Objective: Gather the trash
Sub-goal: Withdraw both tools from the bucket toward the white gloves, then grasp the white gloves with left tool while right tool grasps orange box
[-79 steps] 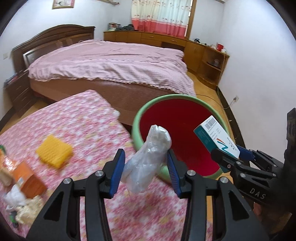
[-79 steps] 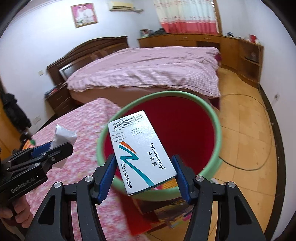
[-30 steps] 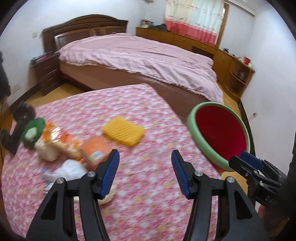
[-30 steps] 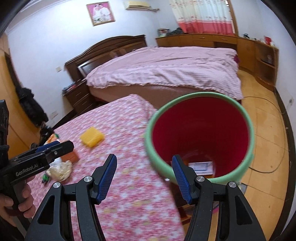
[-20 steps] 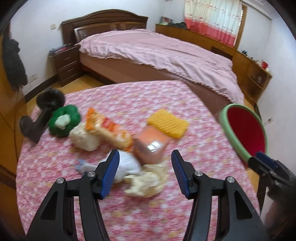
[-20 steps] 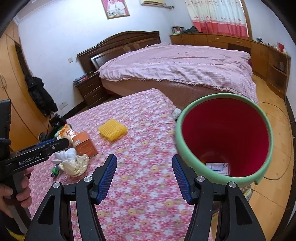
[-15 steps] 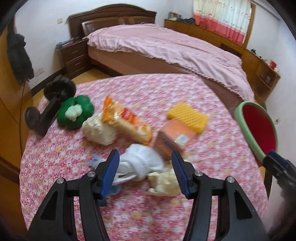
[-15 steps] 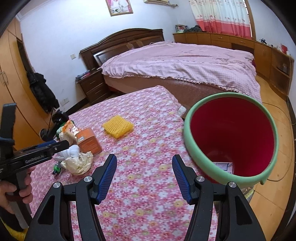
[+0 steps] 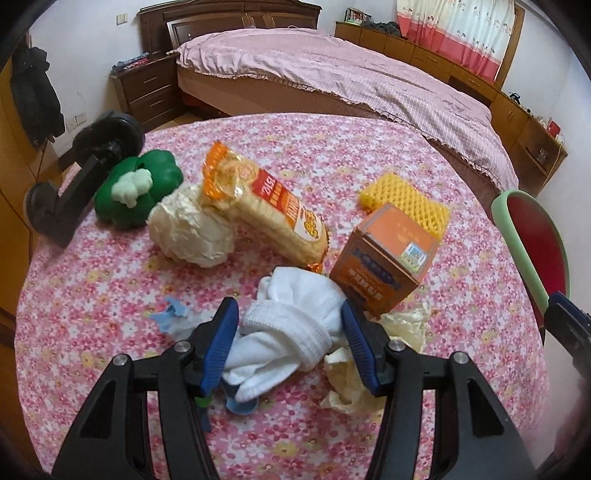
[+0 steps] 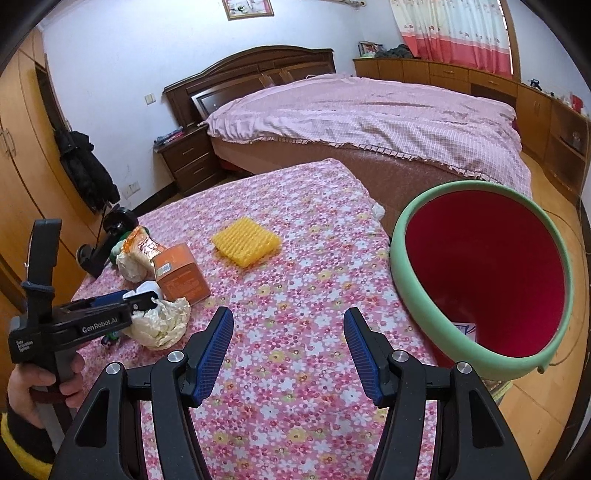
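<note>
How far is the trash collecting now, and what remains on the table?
Done: a white box lies in the red bin. In hand: nothing yet; the left gripper has open jaws around the white cloth, and the right gripper is empty. Left: orange box, cracker packet, yellow sponge, crumpled paper.

Background: bed (image 10: 369, 110) with pink cover, nightstand (image 10: 188, 155), curtain (image 10: 454, 33), dark coat (image 10: 85, 166) hanging on wardrobe (image 10: 22, 147).

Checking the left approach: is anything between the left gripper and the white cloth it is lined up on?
Nothing visible. The white cloth already lies between the open pads of the left gripper; the orange box stands close beside the right-hand pad and crumpled paper lies under it.
</note>
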A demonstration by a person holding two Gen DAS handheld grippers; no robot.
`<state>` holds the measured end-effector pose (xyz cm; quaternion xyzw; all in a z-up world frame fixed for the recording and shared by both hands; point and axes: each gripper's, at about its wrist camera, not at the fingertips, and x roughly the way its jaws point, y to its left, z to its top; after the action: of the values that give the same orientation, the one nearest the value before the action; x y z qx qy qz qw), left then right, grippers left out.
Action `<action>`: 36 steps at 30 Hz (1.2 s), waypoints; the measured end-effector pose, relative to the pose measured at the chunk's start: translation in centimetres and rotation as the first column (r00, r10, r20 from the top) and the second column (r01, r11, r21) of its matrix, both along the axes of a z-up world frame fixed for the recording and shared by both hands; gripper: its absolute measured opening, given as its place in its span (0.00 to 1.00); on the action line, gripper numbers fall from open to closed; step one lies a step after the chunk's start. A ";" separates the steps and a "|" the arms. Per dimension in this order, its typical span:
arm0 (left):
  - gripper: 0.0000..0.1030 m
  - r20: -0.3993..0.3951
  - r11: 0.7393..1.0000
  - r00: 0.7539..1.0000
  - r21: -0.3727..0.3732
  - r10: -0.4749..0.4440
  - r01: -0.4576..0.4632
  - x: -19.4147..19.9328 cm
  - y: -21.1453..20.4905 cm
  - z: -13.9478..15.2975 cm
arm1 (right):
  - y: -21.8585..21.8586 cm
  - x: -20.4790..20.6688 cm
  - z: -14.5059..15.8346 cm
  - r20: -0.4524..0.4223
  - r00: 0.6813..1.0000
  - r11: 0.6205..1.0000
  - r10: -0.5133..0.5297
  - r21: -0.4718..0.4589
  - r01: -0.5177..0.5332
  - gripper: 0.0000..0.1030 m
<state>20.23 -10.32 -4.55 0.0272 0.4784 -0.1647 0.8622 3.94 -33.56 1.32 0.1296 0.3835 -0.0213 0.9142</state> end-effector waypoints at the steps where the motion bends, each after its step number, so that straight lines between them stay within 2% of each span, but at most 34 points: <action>1: 0.57 -0.003 1.000 1.000 -0.005 0.003 -0.003 0.0 0.0 -0.1 | 0.0 0.1 -0.1 -0.003 1.000 1.000 0.001 0.001 -0.001 0.62; 7: 0.56 -0.018 0.999 0.999 -0.034 0.033 -0.033 0.2 0.2 -0.6 | 0.3 0.6 -0.5 -0.014 1.000 1.000 0.010 -0.001 -0.010 0.62; 8: 0.55 -0.017 0.999 0.999 -0.036 0.035 -0.035 0.1 0.3 -0.5 | 0.3 0.6 -0.5 -0.015 1.000 1.000 0.012 -0.001 -0.012 0.62; 10: 0.44 -0.013 0.998 0.999 -0.051 0.031 -0.031 -0.2 0.4 -0.4 | 0.5 0.8 -0.6 -0.016 1.000 1.000 0.015 -0.001 -0.015 0.62; 13: 0.38 -0.006 0.996 0.999 -0.087 0.034 -0.034 -0.8 1.1 0.0 | 1.0 1.2 -0.7 -0.016 1.000 1.000 0.027 0.000 -0.027 0.62; 23: 0.37 0.062 0.990 0.994 -0.107 0.095 -0.088 -2.6 3.4 1.9 | 4.6 4.1 -0.4 0.004 0.993 0.993 0.119 0.017 -0.119 0.62; 26: 0.37 0.083 0.988 0.990 -0.112 0.112 -0.102 -2.9 4.0 2.5 | 6.0 5.4 -0.6 0.005 0.989 0.989 0.146 0.025 -0.146 0.68; 28: 0.37 0.092 0.987 0.988 -0.119 0.121 -0.109 -3.0 4.3 2.7 | 6.9 6.2 -0.7 0.008 0.986 0.986 0.166 0.019 -0.167 0.68; 36: 0.37 0.099 0.980 0.982 -0.134 0.160 -0.146 -3.1 5.8 2.9 | 9.5 9.2 -1.7 -0.011 0.972 0.972 0.234 0.026 -0.234 0.68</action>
<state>17.17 -4.51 -1.61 -0.0555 0.4198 -0.1259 0.8971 13.09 -24.08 -0.42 0.0943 0.4027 0.0904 0.9060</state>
